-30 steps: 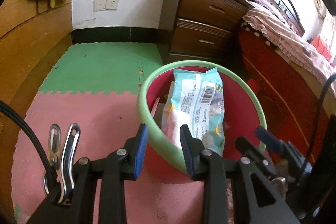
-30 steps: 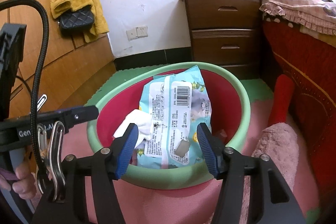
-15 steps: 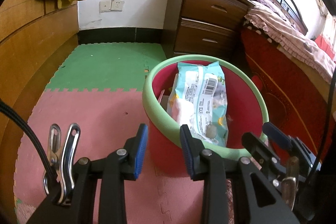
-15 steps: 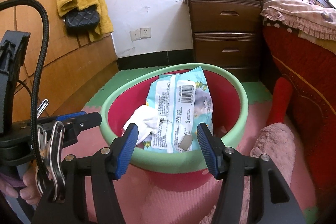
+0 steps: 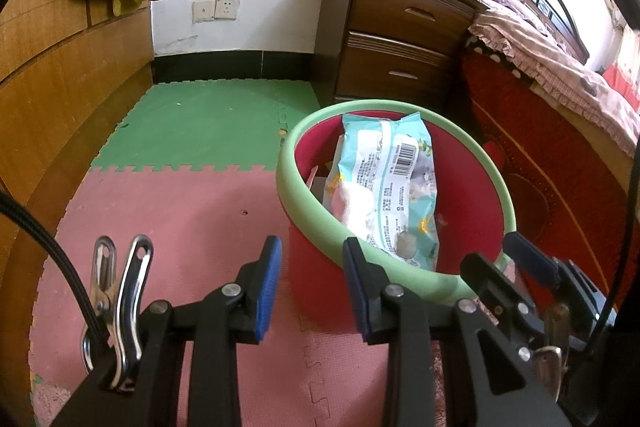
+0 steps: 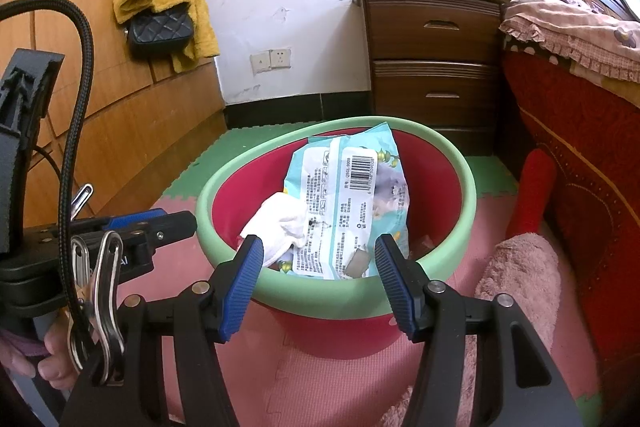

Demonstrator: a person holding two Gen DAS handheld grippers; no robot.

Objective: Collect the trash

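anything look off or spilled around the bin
Nothing spilled. The bin stands upright on the foam mat, with a blue wrapper and a crumpled white tissue inside. The wrapper leans tall, its top about level with the rim. Both grippers are open and empty.

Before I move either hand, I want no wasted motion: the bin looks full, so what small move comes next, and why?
Probably ease both hands back from the bin and look for leftover litter. The blue wipes packet and white tissue already lie inside it, and both the left gripper and right gripper are open and empty.
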